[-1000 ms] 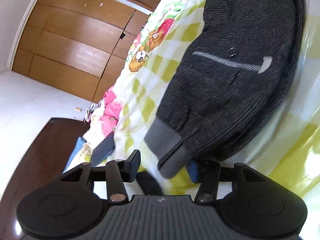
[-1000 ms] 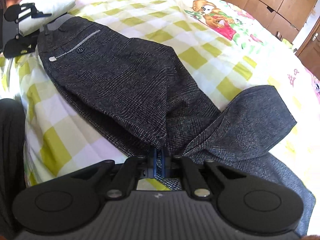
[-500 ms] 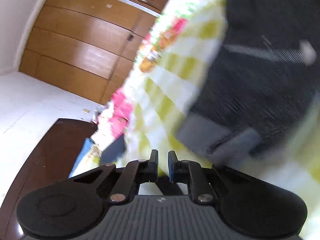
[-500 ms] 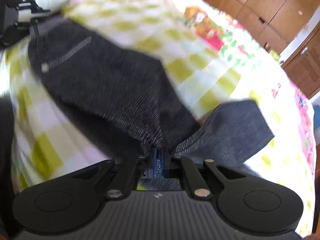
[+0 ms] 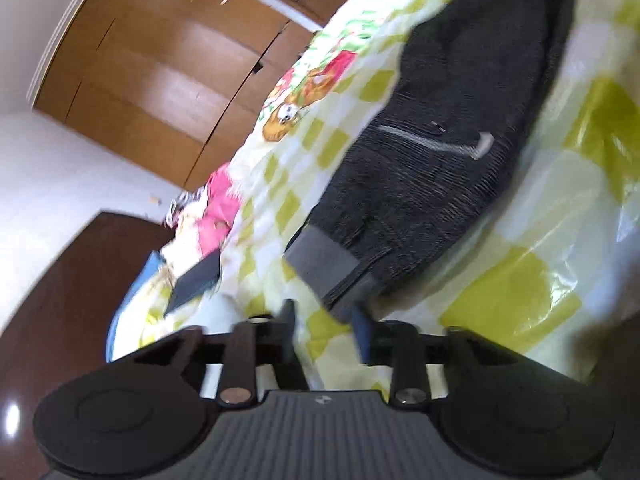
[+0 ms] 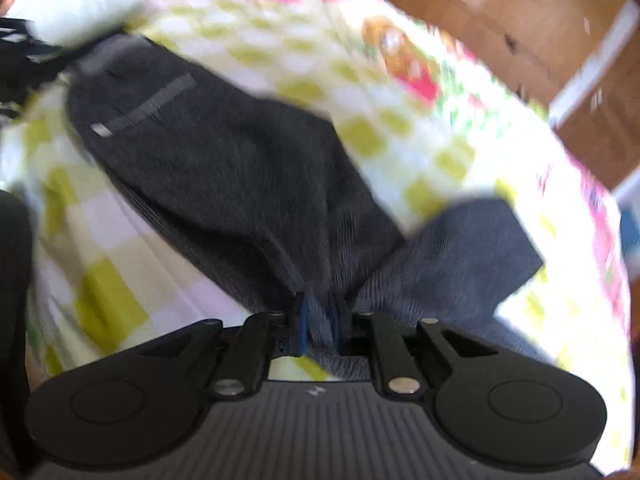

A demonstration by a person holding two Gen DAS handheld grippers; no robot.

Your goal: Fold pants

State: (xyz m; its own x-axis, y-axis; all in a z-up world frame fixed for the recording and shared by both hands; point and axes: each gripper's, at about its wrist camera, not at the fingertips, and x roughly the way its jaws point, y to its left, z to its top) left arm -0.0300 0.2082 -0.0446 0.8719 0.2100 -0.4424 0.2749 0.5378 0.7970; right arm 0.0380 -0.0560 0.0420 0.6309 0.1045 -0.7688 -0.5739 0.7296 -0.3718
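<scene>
We see the dark pants (image 6: 224, 184) lying on the checked bed (image 6: 400, 136). Our right claw (image 6: 320, 326) pinches their fabric; our left claw (image 5: 324, 320) hangs released near the waistband (image 5: 324, 256).

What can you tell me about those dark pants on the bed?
The pants are dark charcoal, of a woven-looking fabric, with a grey waistband and a zipped pocket. They lie on the yellow-checked bedsheet, one leg end flipped over. The right hand-held gripper pinches bunched cloth; the left hand-held gripper is open just short of the waistband.
</scene>
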